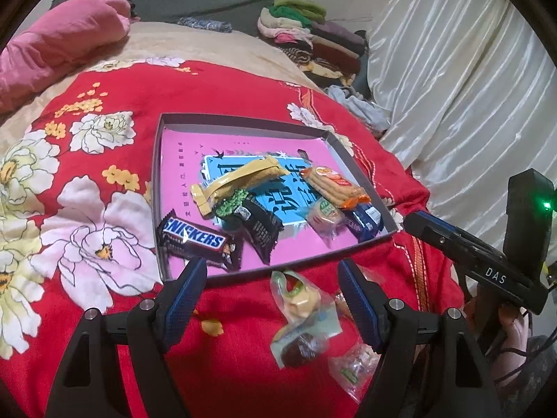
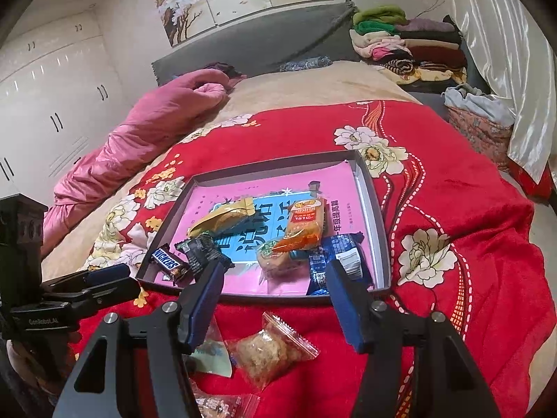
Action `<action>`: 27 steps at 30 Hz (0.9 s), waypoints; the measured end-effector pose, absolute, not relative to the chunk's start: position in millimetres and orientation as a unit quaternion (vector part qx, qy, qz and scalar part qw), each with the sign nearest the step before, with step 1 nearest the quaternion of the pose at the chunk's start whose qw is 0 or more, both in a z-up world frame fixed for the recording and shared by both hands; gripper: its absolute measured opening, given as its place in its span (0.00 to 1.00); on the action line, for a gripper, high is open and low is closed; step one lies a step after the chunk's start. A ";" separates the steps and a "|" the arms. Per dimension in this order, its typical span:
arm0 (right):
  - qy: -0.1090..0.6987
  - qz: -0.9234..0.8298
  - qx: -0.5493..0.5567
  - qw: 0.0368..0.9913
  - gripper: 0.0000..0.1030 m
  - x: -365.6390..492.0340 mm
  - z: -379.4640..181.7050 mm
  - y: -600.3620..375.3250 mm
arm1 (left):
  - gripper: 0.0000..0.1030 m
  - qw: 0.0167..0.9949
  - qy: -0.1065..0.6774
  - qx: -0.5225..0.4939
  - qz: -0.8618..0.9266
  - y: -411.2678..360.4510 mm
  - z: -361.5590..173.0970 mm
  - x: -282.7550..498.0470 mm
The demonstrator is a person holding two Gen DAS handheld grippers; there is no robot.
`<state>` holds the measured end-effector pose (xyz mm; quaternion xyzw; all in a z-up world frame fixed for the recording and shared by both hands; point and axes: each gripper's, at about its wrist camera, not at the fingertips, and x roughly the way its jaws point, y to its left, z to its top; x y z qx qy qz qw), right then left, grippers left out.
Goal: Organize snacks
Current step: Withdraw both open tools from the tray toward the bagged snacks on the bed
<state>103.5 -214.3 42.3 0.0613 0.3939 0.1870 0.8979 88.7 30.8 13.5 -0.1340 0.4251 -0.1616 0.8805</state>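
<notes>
A shallow grey box (image 1: 158, 160) with a pink printed floor lies on the red floral blanket; it also shows in the right wrist view (image 2: 377, 216). Inside are a Snickers bar (image 1: 195, 240), a black packet (image 1: 259, 228), a yellow packet (image 1: 243, 177), an orange cracker pack (image 1: 332, 184), a round cake (image 1: 323, 217) and a blue packet (image 1: 363, 219). My left gripper (image 1: 271, 275) is open and empty above loose clear-wrapped snacks (image 1: 303, 320) in front of the box. My right gripper (image 2: 275, 275) is open and empty above a clear bag of crumbly snack (image 2: 271, 348).
A pink quilt (image 2: 139, 139) lies at the left. Folded clothes (image 2: 410, 45) are stacked at the bed's far right corner, by a white curtain (image 1: 452, 87). Another small snack bag (image 2: 219, 404) lies at the near edge.
</notes>
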 end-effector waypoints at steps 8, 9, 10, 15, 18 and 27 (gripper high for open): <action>0.393 0.197 0.061 0.896 0.63 94.4 44.4 -214.7 | 0.76 0.878 0.434 -0.127 -0.157 29.2 11.8 75.0; 0.393 0.199 0.059 0.896 0.63 93.0 44.3 -214.3 | 0.76 0.877 0.436 -0.127 -0.156 29.8 11.2 73.6; 0.394 0.199 0.057 0.895 0.63 91.1 43.9 -214.3 | 0.76 0.877 0.436 -0.126 -0.154 30.2 10.8 72.4; 0.399 0.201 0.057 0.893 0.63 85.1 41.8 -215.5 | 0.76 0.876 0.442 -0.121 -0.152 28.6 8.9 64.1; 0.401 0.206 0.056 0.891 0.63 79.8 41.9 -215.8 | 0.76 0.875 0.445 -0.115 -0.153 25.8 7.9 59.5; 0.410 0.216 0.041 0.885 0.63 62.5 38.5 -212.1 | 0.76 0.869 0.457 -0.100 -0.160 14.2 3.2 46.1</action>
